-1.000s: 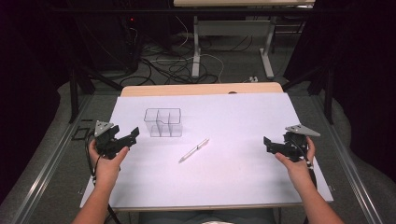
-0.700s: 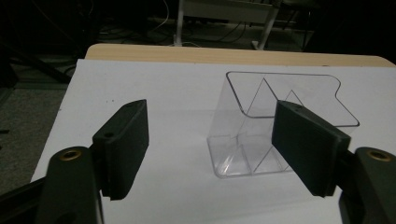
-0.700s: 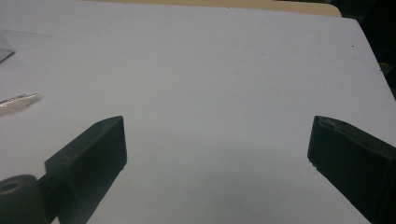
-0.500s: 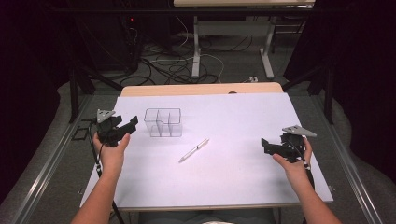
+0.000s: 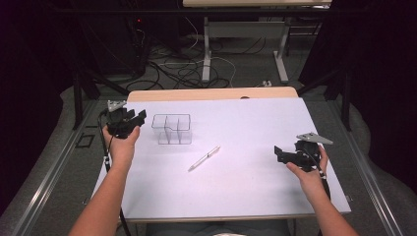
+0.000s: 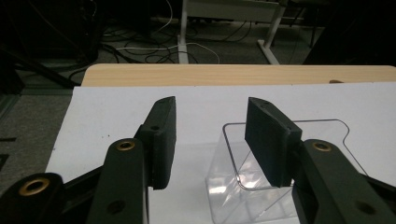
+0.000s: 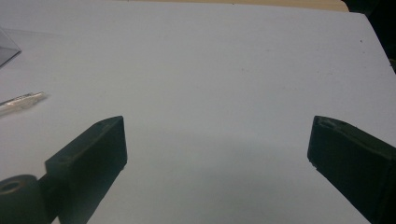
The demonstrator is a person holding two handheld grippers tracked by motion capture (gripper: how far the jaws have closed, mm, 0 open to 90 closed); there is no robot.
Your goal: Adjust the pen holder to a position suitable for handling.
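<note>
A clear plastic organizer [image 5: 171, 129] with several compartments stands upright on the white sheet, left of middle. A white pen [image 5: 204, 158] lies slanted near the middle. My left gripper [image 5: 141, 117] hovers just left of the organizer, apart from it. In the left gripper view its jaws [image 6: 210, 109] have just been closing and stand partly open with nothing between them; the organizer [image 6: 225, 186] shows beyond the right jaw. My right gripper [image 5: 277, 153] rests at the right of the sheet, open wide [image 7: 217, 126] over bare paper. The pen [image 7: 21, 102] lies far to its left.
The white sheet [image 5: 246, 123] covers most of the wooden table, whose far edge [image 5: 211, 93] shows bare. Beyond it are floor cables [image 5: 187, 64] and the legs of another desk [image 5: 206, 49]. Dark metal frame rails run along both sides.
My left gripper has moved away from me and slightly up, nearer the organizer's left side, and its jaws have narrowed. The right gripper, pen and organizer have stayed put.
</note>
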